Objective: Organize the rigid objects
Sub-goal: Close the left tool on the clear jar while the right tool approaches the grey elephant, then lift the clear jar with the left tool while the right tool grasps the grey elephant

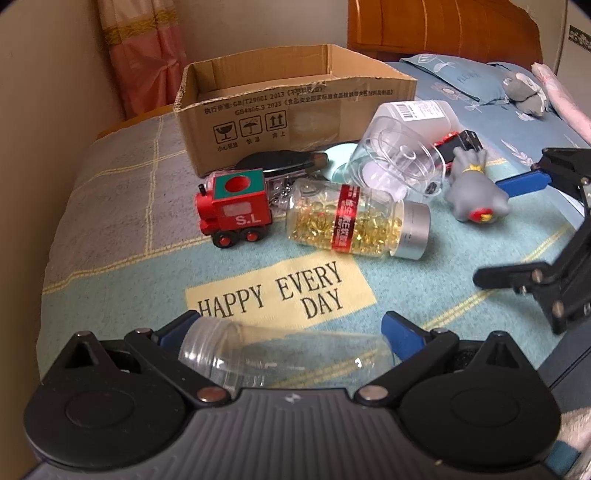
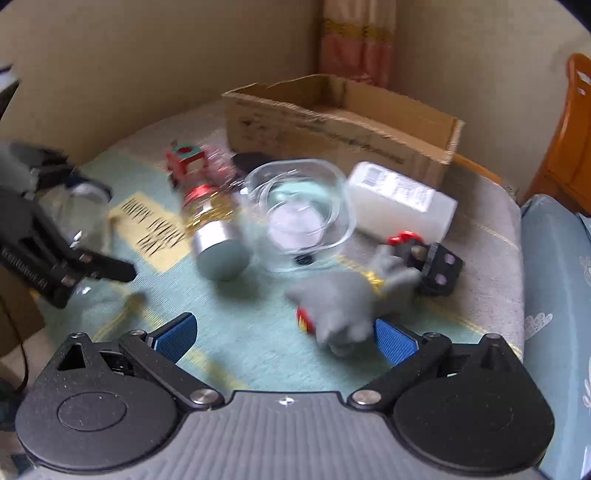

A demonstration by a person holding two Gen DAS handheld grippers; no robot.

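**Jar in the left gripper, clutter on the blanket**

Jar (image 1: 284, 354) — clear, empty, lidless — lies crosswise between the blue pads of the left gripper (image 1: 291, 332), which is clamped on it, low over the blanket (image 1: 122, 206). That blanket is teal and grey with yellow lines and a patch reading HAPPY EVERY DAY (image 1: 277, 291). Farther back sit a red toy train (image 1: 234, 212), a capsule bottle (image 1: 358, 221) on its side, a glass bowl (image 1: 399, 162) tipped over and a grey toy (image 1: 474, 192). An open cardboard box (image 1: 295, 110) stands behind them, near the beige wall and a pink curtain (image 1: 144, 55). Beyond, a blue pillow (image 1: 461, 79) and an orange wooden headboard (image 1: 443, 29).

Right gripper (image 2: 284, 338) spreads wide — one pad just beside the grey toy, though blur hides whether it touches.
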